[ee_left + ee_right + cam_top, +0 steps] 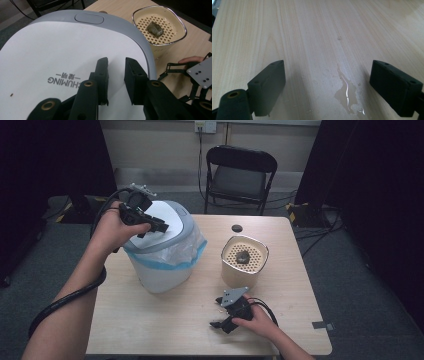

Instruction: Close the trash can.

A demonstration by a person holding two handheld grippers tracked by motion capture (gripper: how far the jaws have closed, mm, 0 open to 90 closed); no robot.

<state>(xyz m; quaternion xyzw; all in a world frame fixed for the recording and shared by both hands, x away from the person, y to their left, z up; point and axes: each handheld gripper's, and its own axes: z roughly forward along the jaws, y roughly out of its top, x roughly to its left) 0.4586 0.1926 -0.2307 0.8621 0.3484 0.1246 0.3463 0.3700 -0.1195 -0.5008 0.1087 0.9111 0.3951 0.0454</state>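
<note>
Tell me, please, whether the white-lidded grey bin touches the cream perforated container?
Apart: the high view shows bare wooden table between the bin and the container.

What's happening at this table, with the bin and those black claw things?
A person holds a gripper in each hand. The left gripper hovers over the white lid of a lined bin, jaws drawn close together with nothing between them. The right gripper rests low over the wooden table, jaws wide apart above a small puddle. A cream strainer pot with a dark lump stands nearby.
</note>
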